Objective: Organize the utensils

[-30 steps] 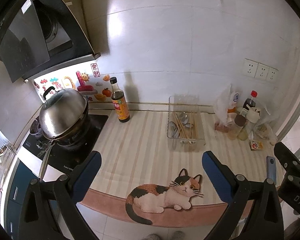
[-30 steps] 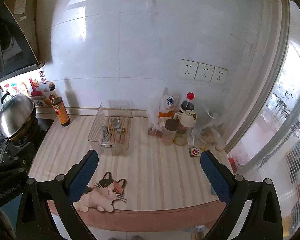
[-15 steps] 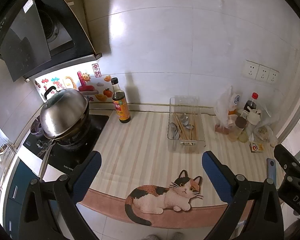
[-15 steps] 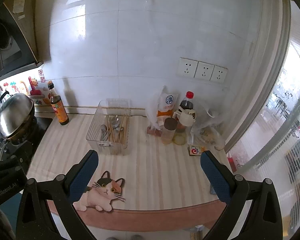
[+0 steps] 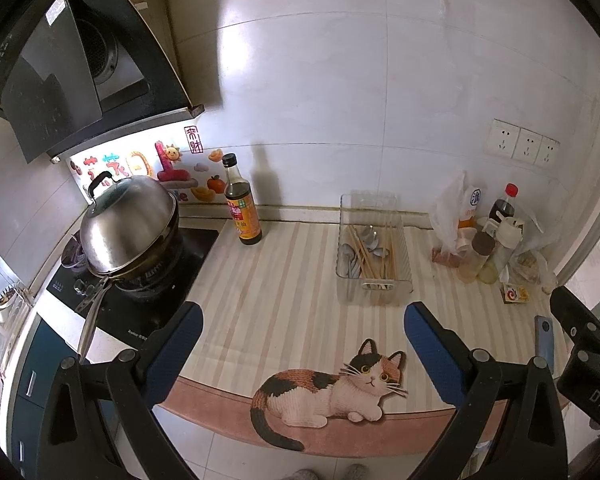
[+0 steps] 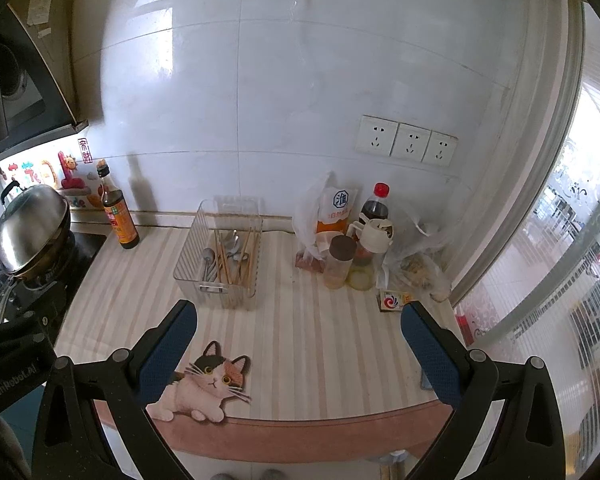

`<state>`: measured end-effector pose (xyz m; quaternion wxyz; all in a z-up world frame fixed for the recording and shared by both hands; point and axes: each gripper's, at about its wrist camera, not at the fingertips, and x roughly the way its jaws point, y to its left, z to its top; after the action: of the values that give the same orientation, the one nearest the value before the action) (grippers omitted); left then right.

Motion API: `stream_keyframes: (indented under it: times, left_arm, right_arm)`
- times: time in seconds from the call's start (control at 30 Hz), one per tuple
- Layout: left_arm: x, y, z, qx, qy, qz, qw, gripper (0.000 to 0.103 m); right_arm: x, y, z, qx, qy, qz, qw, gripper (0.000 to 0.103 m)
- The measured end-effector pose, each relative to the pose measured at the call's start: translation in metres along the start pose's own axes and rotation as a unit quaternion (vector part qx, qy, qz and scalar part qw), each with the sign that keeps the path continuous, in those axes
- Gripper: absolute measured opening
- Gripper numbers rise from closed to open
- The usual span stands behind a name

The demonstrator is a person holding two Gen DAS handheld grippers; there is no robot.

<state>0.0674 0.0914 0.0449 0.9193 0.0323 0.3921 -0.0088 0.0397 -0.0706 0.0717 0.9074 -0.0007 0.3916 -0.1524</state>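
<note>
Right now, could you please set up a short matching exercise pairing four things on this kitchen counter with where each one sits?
Things:
1. clear bin
2. soy sauce bottle
3. wok lid
4. red-capped bottle

Places:
A. on the stove at the left
B. among the bags below the wall sockets
C. mid-counter, holding chopsticks and spoons
D. against the wall, between stove and bin

Pairs: 1-C, 2-D, 3-A, 4-B

Bore on the striped worktop [image 6: 308, 332] a clear utensil bin [image 6: 220, 258], sauce bottle [image 6: 118, 216], jars [image 6: 340, 262] and bags [image 6: 416, 264].
</note>
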Motion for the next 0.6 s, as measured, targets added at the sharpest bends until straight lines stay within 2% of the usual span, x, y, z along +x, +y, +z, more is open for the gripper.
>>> stream_keyframes:
  times: [0.6]
  left_arm:
    - [0.0039, 0.0005, 0.0, 0.0, 0.003, 0.0, 1.0, 0.103]
  right_arm:
    - [0.0013, -0.001, 0.0001, 0.001, 0.001, 0.001, 1.0, 0.103]
